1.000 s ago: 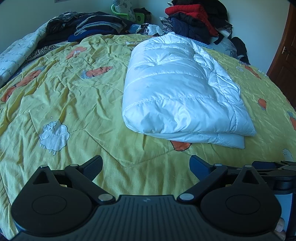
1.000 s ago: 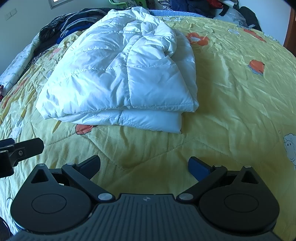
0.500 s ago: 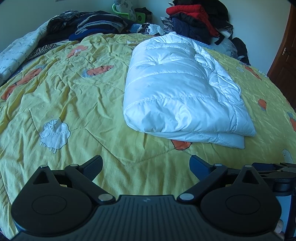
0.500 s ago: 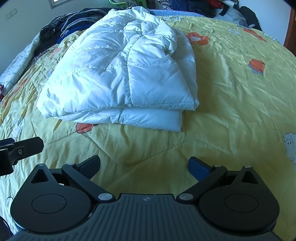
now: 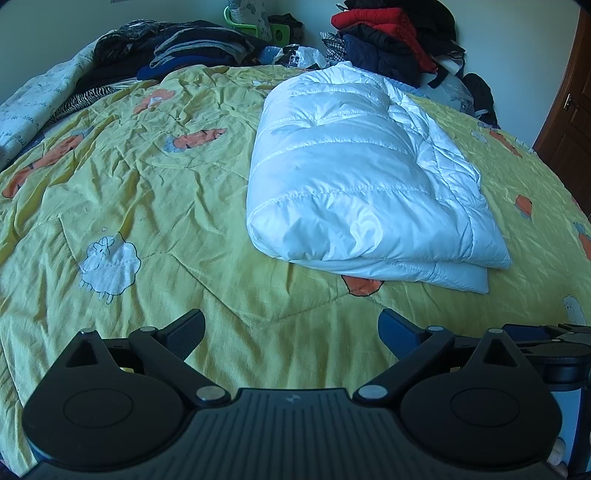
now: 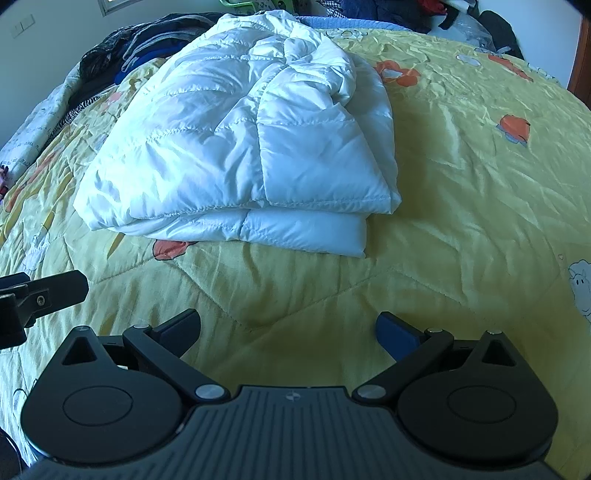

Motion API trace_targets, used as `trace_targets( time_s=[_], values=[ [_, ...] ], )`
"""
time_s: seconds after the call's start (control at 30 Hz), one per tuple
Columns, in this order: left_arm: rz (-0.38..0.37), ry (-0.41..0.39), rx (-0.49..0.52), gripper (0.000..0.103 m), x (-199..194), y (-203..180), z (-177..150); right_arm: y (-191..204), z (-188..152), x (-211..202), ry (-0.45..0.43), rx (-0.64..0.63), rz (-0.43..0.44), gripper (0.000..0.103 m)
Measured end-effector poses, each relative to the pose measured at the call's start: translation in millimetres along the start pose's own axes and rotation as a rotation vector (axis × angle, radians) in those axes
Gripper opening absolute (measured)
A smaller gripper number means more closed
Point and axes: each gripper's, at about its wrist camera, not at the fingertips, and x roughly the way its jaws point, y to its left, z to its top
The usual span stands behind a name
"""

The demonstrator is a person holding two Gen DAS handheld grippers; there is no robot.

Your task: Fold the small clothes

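Note:
A white quilted puffer jacket (image 5: 362, 184) lies folded in layers on the yellow bedspread (image 5: 155, 206), ahead and to the right in the left wrist view. In the right wrist view the jacket (image 6: 240, 140) lies ahead and to the left, its folded hem facing me. My left gripper (image 5: 291, 328) is open and empty, hovering over bare bedspread short of the jacket. My right gripper (image 6: 288, 328) is open and empty, also short of the jacket's near edge. The left gripper's finger (image 6: 55, 291) shows at the left edge of the right wrist view.
Piles of dark clothes (image 5: 192, 48) and red and navy garments (image 5: 384, 33) line the far side of the bed. A white patterned blanket (image 5: 33, 107) lies at the far left. A brown door (image 5: 569, 122) stands at the right. The bedspread (image 6: 480, 184) stretches right of the jacket.
Both grippers have stayed open and nearly still. The view of the jacket has shifted only slightly.

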Motion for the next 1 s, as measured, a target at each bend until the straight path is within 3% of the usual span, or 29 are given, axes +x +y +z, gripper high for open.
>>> trace_targets(
  time_s=[1.0],
  values=[
    [0.000,0.001,0.001,0.101,-0.3,0.2,-0.4,1.6,-1.0,0.4,0.002,-0.001,0.001,0.103]
  ],
)
